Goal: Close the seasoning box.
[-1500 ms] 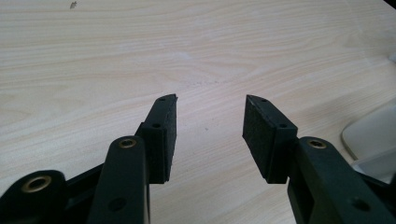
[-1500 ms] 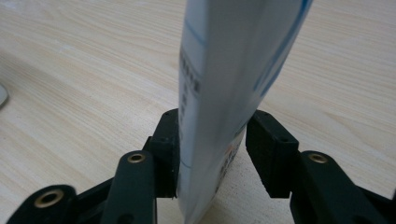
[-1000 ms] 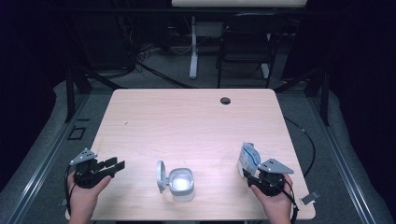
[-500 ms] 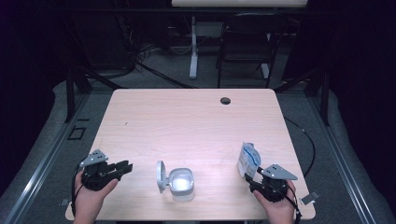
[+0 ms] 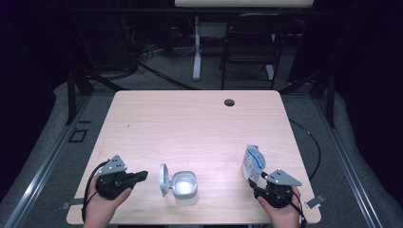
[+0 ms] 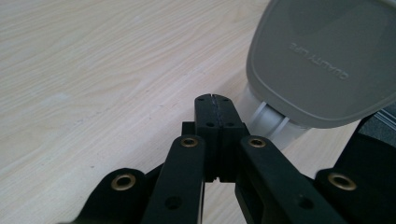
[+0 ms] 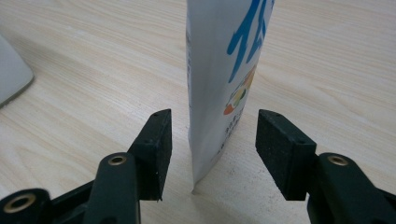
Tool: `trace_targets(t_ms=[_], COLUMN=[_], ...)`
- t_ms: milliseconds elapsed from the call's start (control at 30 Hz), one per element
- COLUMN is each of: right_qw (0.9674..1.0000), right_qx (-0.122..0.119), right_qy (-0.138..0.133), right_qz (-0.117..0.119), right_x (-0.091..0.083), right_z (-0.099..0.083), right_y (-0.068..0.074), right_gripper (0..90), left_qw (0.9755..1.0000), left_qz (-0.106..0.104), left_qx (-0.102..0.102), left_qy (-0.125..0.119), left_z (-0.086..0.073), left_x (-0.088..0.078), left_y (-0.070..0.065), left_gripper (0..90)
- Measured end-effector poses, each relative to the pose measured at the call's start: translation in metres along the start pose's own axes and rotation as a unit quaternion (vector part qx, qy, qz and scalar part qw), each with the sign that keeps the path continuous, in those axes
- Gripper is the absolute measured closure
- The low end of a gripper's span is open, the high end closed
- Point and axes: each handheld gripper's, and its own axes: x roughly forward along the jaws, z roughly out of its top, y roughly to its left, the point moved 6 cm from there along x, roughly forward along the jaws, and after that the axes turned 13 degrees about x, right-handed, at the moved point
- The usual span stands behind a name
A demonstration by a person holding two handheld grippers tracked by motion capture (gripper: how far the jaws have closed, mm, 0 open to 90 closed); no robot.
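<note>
Right gripper (image 7: 210, 154) fingers standing apart around upright packet (image 7: 224, 70), not touching it, near tabletop (image 5: 190, 123) right front edge. Left gripper (image 6: 215, 105) fingers just been closing, now together, empty, pointing at open lidded container (image 5: 184, 186). Risk: thin packet tipping if one finger nudges first.

Left gripper (image 5: 140, 176): moved right toward the open container (image 5: 183, 186), jaws just closed, nothing between them.

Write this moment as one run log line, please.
left gripper: jaws just closed, empty, beside open container lid | right gripper: jaws open around upright pouch, not pressing | container: open on table
</note>
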Motion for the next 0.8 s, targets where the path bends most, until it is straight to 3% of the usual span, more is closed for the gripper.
trace_targets(t_ms=[400, 800], right_qw=[1.0000, 1.0000], right_qx=[-0.001, 0.007], right_qy=[0.004, 0.000], right_qz=[-0.002, 0.001], right_x=[0.001, 0.000], right_z=[-0.002, -0.002], right_y=[0.000, -0.002], right_gripper=[45.2, 45.3], left_qw=[0.9994, 0.9985], left_qz=[-0.026, -0.041], left_qx=[0.024, 0.034], left_qy=[-0.002, -0.008], left_z=[0.014, 0.021], left_x=[0.004, 0.009], left_y=[-0.023, -0.036], left_gripper=[90.0, 90.0])
